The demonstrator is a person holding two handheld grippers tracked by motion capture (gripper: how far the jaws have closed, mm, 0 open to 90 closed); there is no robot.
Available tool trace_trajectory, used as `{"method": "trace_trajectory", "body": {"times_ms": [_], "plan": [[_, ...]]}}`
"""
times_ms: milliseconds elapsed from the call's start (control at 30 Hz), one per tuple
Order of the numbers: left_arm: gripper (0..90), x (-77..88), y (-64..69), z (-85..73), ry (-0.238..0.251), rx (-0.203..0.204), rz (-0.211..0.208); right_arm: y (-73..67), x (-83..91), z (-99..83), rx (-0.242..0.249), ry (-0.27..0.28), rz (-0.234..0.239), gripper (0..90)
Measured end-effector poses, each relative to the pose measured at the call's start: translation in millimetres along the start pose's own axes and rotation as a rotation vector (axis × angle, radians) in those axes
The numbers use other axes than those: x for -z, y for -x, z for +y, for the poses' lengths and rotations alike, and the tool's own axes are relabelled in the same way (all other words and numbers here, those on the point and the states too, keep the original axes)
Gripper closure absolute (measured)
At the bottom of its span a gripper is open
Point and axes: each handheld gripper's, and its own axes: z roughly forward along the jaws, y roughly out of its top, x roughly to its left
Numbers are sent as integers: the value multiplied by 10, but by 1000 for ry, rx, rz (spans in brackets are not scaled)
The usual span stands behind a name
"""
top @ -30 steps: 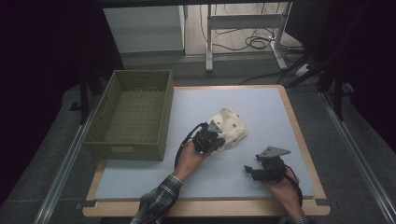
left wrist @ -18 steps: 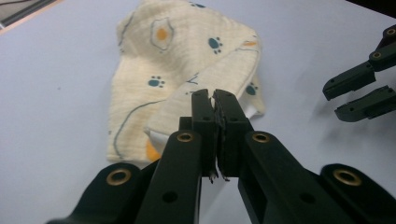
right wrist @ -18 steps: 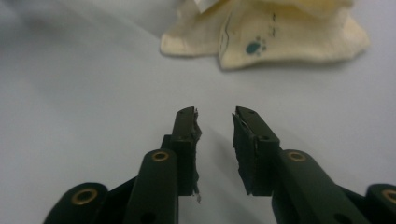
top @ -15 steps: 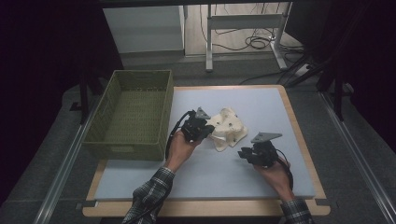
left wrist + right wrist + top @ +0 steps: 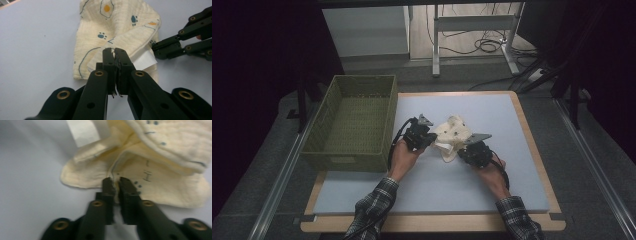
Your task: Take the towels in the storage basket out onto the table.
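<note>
Cloth [image 5: 453,136], a cream muslin piece printed with small paw marks and yellow dots, lies crumpled near the middle of the pale blue mat [image 5: 512,120] that covers the table, just right of the green woven basket [image 5: 354,120] standing at the mat's left edge. From the cloth's left side the left gripper [image 5: 428,136] has its two black jaws pressed together on a fold of the fabric; in the left gripper view the left gripper [image 5: 115,51] pinches a raised ridge of the cloth [image 5: 110,27], with a white label [image 5: 143,59] poking out just to the right of the tips. From the right and slightly nearer comes the right gripper [image 5: 463,148], whose jaws have just been closing; in the right gripper view the right gripper [image 5: 114,181] is nipped onto a seamed edge of the cloth [image 5: 160,157], with fabric caught between the tips. That gripper also appears at the right edge of the left gripper view, its tips touching the cloth's right border. Both hands, in plaid sleeves [image 5: 377,200], reach in from the near edge of the table. The basket holds nothing that can be seen.
</note>
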Motion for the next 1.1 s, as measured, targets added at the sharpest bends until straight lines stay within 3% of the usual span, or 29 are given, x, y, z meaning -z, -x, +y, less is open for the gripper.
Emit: {"method": "trace_trajectory", "body": {"times_ms": [167, 200, 233, 267, 333, 400, 433, 467, 567, 633, 667, 700, 767, 967, 1000, 1100], "plan": [[880, 44, -29, 34, 17, 4, 17, 77, 142, 4, -13, 24, 4, 878], [880, 68, -51, 55, 23, 8, 25, 161, 296, 29, -22, 53, -7, 879], [880, 68, -51, 55, 23, 8, 25, 161, 296, 29, -22, 53, -7, 879], [880, 98, -83, 85, 29, 14, 37, 249, 447, 60, -37, 70, -22, 879], [880, 108, -96, 100, 31, 17, 41, 286, 502, 71, -40, 74, -31, 879], [880, 124, -134, 143, 35, 25, 56, 454, 707, 106, -64, 94, -62, 879], [880, 124, -134, 143, 35, 25, 56, 454, 707, 106, -64, 94, -62, 879], [880, 125, -153, 162, 37, 30, 62, 589, 835, 125, -89, 105, -81, 879], [880, 122, -203, 208, 32, 38, 79, 681, 908, 138, -103, 110, -96, 879], [880, 99, -266, 264, 24, 52, 98, 877, 1017, 160, -156, 121, -103, 879], [880, 99, -266, 264, 24, 52, 98, 877, 1017, 160, -156, 121, -103, 879], [880, 79, -311, 305, 20, 62, 109, 999, 1047, 170, -180, 122, -113, 879], [880, 72, -327, 322, 19, 65, 114, 1074, 1048, 175, -198, 115, -124, 879], [879, 6, -503, 542, 9, 82, 181, 1366, 960, 233, -258, 97, -158, 879], [876, -47, -579, 613, -5, 89, 214, 1416, 929, 239, -267, 91, -163, 878], [852, -133, -646, 642, -38, 109, 231, 1519, 837, 225, -314, 59, -155, 866]]}}
